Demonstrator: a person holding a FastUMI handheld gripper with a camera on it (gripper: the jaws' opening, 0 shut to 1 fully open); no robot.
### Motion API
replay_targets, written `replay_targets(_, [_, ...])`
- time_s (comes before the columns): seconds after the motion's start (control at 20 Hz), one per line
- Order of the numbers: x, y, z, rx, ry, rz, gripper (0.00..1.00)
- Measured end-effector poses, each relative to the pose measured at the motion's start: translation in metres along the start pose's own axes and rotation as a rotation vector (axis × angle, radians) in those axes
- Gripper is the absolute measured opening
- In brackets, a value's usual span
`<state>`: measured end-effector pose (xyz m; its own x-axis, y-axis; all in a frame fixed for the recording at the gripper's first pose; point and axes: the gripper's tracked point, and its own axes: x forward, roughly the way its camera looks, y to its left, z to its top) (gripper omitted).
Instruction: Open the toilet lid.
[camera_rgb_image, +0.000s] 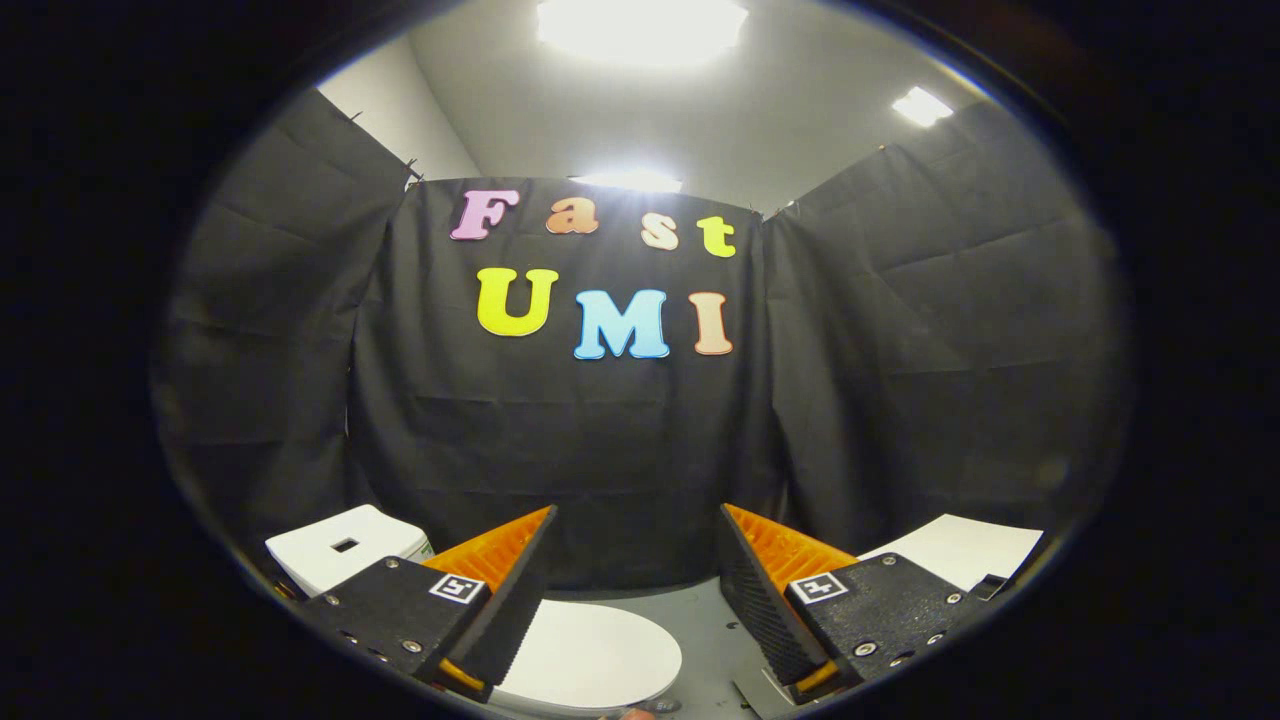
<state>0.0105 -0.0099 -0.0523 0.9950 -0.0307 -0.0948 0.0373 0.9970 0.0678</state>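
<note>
A small white toilet stands low on the grey floor, with its lid (590, 655) lying flat and closed, partly behind my left finger. Its white tank (340, 550) with a small dark slot on top rises to the left, beyond that finger. My gripper (637, 525) is open, held above and in front of the toilet, the two black-and-orange fingers (500, 560) spread wide with nothing between them. The lid sits below the gap, nearer the left finger, and no finger touches it.
Black cloth walls (600, 450) close the booth behind and on both sides. A white sheet or panel (960, 550) lies beyond the right finger. Grey floor (705, 620) shows between the fingers, right of the toilet.
</note>
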Motion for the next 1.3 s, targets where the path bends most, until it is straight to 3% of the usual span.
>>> replay_targets(0.45, [0.011, -0.012, -0.053, 0.185, 0.137, -0.020, 0.95])
replay_targets(0.8, [0.014, -0.029, -0.107, 0.403, 0.240, -0.010, 0.96])
replay_targets(1.15, [0.015, -0.046, -0.156, 0.496, 0.316, -0.025, 0.96])
replay_targets(1.3, [0.011, -0.053, -0.196, 0.470, 0.400, -0.068, 0.96])
